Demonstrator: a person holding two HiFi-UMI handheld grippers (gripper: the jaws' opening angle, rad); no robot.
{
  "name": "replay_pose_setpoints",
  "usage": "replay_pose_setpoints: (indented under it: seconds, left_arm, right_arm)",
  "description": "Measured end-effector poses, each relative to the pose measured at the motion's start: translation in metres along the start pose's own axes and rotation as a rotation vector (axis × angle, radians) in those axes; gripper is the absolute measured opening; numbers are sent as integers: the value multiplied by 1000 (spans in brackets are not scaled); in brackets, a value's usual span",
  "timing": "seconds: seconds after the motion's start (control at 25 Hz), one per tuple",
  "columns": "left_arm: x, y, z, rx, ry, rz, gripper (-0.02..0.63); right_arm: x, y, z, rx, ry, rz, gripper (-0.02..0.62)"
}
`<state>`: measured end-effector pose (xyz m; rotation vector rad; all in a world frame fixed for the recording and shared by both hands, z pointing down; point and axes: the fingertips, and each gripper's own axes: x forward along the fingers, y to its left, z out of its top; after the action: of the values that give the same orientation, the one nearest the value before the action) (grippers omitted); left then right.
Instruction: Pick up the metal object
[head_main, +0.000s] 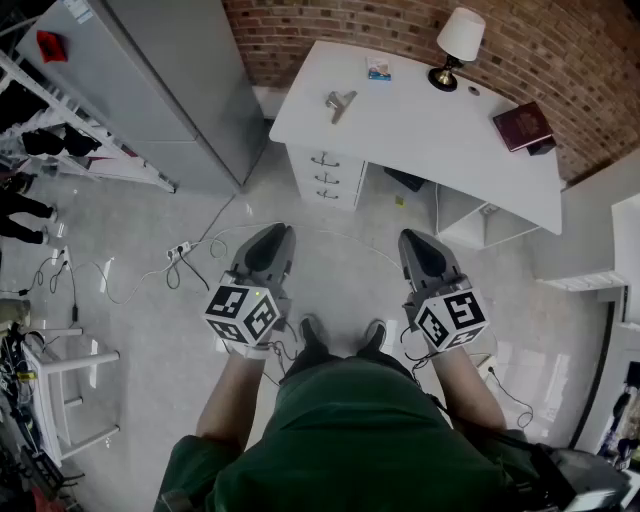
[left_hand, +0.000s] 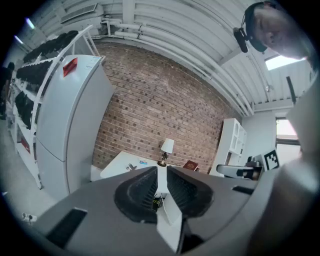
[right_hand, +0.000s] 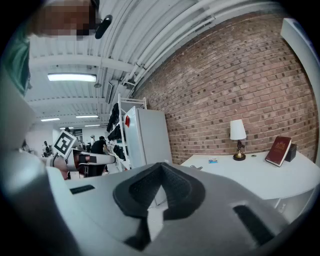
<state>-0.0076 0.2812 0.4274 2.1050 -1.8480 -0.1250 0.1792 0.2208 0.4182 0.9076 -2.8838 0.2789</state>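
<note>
The metal object (head_main: 340, 103) lies on the white desk (head_main: 420, 130), near its left end and well ahead of both grippers. It shows small in the left gripper view (left_hand: 131, 167) and the right gripper view (right_hand: 196, 167). My left gripper (head_main: 272, 236) is held over the floor, pointing at the desk. Its jaws stand a little apart with nothing between them (left_hand: 161, 170). My right gripper (head_main: 420, 240) is level with it, and its fingertips meet, empty (right_hand: 161, 165).
On the desk are a lamp (head_main: 455, 45), a red book (head_main: 522, 125) and a small card (head_main: 378, 68). Drawers (head_main: 325, 175) sit under its left end. A grey fridge (head_main: 190, 80) and a rack (head_main: 60, 110) stand on the left. Cables (head_main: 180, 255) lie on the floor.
</note>
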Motion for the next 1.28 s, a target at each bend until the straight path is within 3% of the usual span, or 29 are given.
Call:
replay_pose_setpoints:
  seconds: [0.48,0.8,0.96,1.28]
  left_arm:
    - [-46,74,29,22,-17,-44,51]
    - [-35,101,29,-38,-21,-56,51]
    - [-21,109,32,-38,-21,-42,51]
    - [14,156,68,6,-57,81,51]
  right_arm:
    - [41,54,13,17,-55,-103,3]
    - [57,59,12,-8,-11,-120,3]
    - [76,46,11,24,-14,-96,3]
    - [147,14,25,51,-52,4,3]
